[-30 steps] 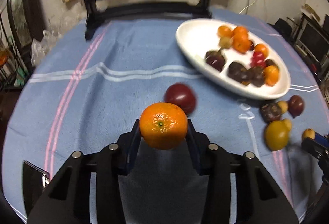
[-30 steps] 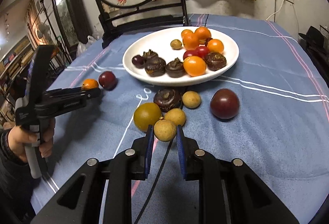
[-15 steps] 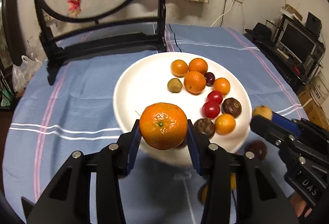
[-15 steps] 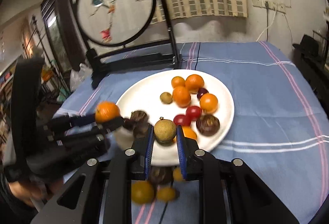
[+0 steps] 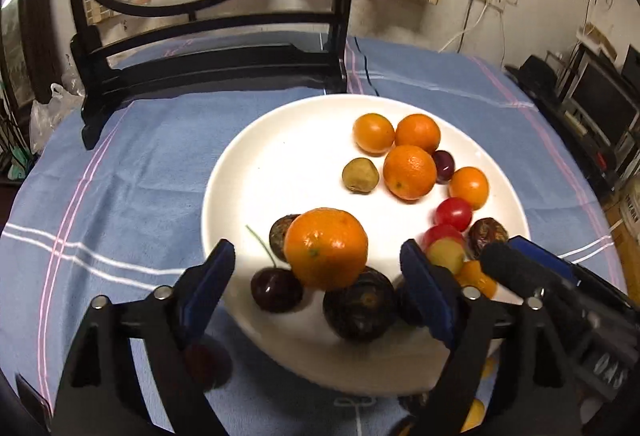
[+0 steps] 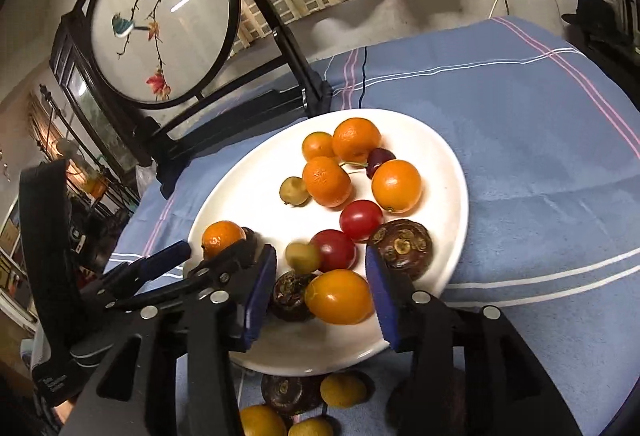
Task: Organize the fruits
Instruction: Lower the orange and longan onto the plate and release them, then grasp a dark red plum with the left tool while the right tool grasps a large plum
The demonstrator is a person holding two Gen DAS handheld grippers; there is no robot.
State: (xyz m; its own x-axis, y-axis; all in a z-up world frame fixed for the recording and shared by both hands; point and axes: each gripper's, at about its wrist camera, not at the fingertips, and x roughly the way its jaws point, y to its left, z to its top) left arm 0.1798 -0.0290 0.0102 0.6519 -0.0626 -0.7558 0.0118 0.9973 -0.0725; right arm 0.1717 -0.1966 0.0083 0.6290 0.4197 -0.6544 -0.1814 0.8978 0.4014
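Observation:
A white plate (image 5: 280,171) (image 6: 440,163) holds several oranges, cherry tomatoes, dark fruits and a small brown-green fruit. My left gripper (image 5: 318,270) is open over the plate's near edge; the orange (image 5: 326,254) (image 6: 222,236) is free between its jaws, over dark fruits. My right gripper (image 6: 316,282) is open over the plate's near side; the small yellow-green fruit (image 6: 303,256) (image 5: 444,256) is loose just beyond its jaws, beside a red tomato (image 6: 334,250). The left gripper (image 6: 216,256) also shows in the right wrist view.
A blue striped cloth (image 6: 540,155) covers the table. A black-framed round embroidery screen (image 6: 164,23) stands behind the plate. Several fruits (image 6: 312,400) lie on the cloth by the plate's near rim. A dark plum (image 5: 206,360) lies under the left gripper.
Both grippers moved in over the plate and opened. The orange left the left jaws and the small yellow-green fruit left the right jaws.

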